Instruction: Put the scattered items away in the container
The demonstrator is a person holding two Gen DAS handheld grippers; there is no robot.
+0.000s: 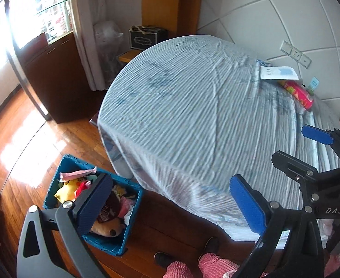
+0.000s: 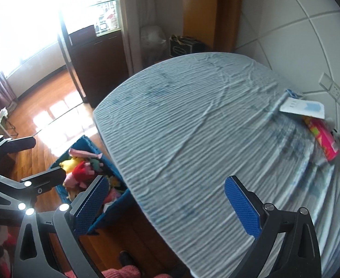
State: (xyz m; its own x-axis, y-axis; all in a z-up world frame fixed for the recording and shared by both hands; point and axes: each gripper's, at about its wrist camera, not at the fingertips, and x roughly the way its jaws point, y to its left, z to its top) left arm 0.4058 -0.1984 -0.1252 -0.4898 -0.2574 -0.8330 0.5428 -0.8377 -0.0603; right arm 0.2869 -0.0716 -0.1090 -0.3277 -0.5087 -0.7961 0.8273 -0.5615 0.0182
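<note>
The broad blue-and-white striped bedsheet (image 2: 193,139) lies bare across its middle and near edge, so a gripper could sweep there freely. Only the far corner by the white panelled wall (image 2: 297,34) is crowded: a white-and-blue paper card (image 2: 303,108) overlaps a pink cylindrical tube (image 2: 325,139). Beside the bed, the blue plastic crate (image 1: 132,217) on the wooden floor (image 1: 26,139) is open on top, though soft toys (image 1: 69,188) fill much of it.
</note>
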